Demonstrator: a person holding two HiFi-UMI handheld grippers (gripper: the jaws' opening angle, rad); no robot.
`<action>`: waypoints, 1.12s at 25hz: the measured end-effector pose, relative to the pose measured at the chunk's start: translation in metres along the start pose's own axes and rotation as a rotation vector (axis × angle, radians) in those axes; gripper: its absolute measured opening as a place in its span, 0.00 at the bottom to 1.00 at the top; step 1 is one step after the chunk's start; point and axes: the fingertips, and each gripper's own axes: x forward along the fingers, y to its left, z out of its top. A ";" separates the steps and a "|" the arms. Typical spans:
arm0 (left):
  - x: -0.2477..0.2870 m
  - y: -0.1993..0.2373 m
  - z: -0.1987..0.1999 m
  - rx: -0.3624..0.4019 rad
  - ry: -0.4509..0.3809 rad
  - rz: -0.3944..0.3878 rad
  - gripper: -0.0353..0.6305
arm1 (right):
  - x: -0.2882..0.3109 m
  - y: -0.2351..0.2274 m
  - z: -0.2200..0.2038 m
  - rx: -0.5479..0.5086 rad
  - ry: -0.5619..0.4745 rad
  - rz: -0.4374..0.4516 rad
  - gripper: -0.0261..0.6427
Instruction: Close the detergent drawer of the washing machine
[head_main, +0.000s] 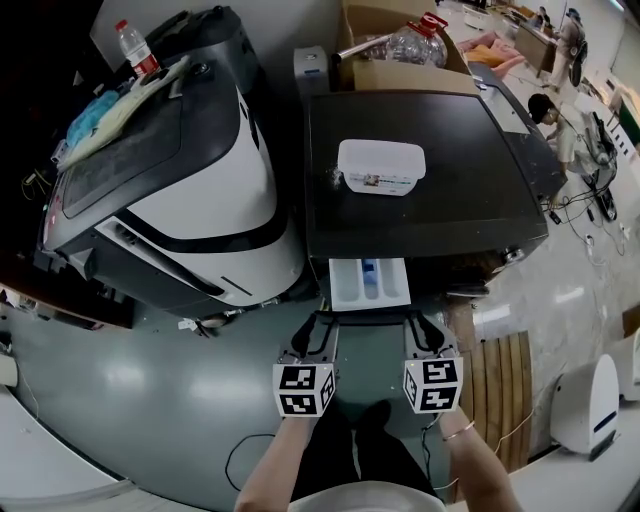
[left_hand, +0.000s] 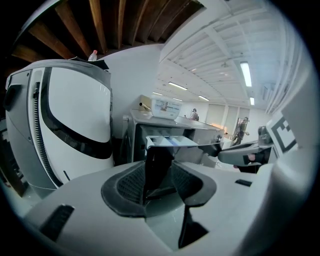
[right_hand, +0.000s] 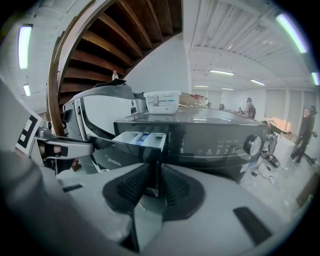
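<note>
Contact is being made at the front of the detergent drawer (head_main: 370, 282), which is standing pulled well out of the washing machine (head_main: 480, 190), its pale compartments lying open to the head view. The left gripper (head_main: 318, 322) is sitting at the drawer's near left corner and the right gripper (head_main: 424, 326) at its near right corner, so the drawer is lying straight ahead of both and between them. In the left gripper view the dark front panel is running down into the gap between the jaws, and the padded jaws are closing in on either side of it. In the right gripper view the panel's right edge is dropping into a narrower gap in the same way. Both grippers therefore appear to be pinching the front panel, though the pads' actual touch on it is hard to confirm. The step in hand looks like the very start of the close: the hold is being taken and the drawer is not yet going in. The next move is probably calling for a level, even push away from the person, both grippers advancing together so the drawer is not skewing on its runners, then a release before the jaws meet the machine's face. A white tub (head_main: 381, 166) is resting on the machine's top, well beyond the grippers and clear of the drawer's path.
</note>
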 end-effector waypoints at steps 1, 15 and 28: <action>0.003 0.001 0.002 0.001 0.000 0.000 0.28 | 0.003 -0.001 0.002 0.000 -0.001 -0.002 0.16; 0.047 0.021 0.031 0.007 -0.002 0.002 0.28 | 0.046 -0.014 0.035 0.008 -0.007 -0.040 0.16; 0.078 0.035 0.050 -0.006 0.013 0.015 0.28 | 0.076 -0.022 0.056 0.023 -0.007 -0.088 0.16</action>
